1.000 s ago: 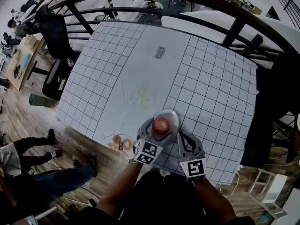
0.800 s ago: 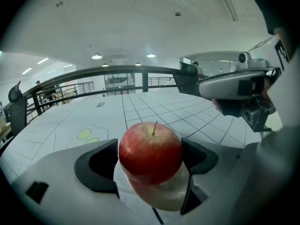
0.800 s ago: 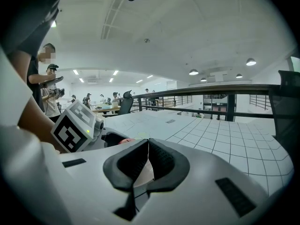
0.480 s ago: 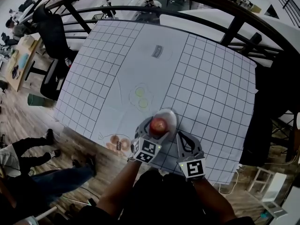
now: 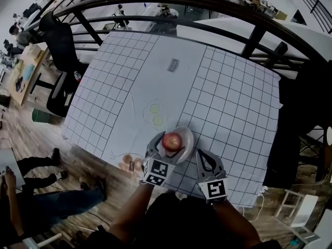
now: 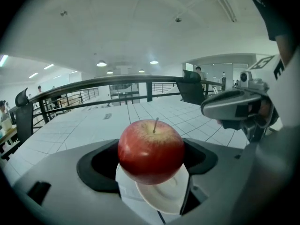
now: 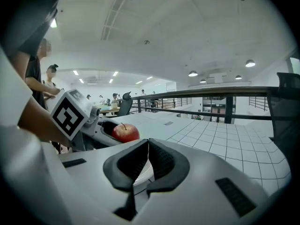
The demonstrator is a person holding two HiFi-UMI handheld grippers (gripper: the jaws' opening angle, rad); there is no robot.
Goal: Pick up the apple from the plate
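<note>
A red apple (image 5: pixel 171 140) with a short stem sits between the jaws of my left gripper (image 5: pixel 164 150), which is shut on it. In the left gripper view the apple (image 6: pixel 151 149) hangs a little above the small white plate (image 6: pixel 164 196). The plate (image 5: pixel 186 139) rests on the gridded mat near the table's front edge. My right gripper (image 5: pixel 201 157) is just right of the plate, its jaws shut with nothing seen between them. In the right gripper view its pads (image 7: pixel 159 161) meet, and the apple (image 7: pixel 125 132) shows to their left.
Two pale green circles (image 5: pixel 155 114) lie on the mat beyond the plate. Small brown round things (image 5: pixel 127 165) are at the front edge, left of my left gripper. A small label (image 5: pixel 173 65) lies farther back. A black railing (image 5: pixel 249 14) rims the table; a chair (image 5: pixel 57 40) stands left.
My left gripper has lifted the apple off the plate and drawn it slightly left. The right gripper has stayed beside the plate.
</note>
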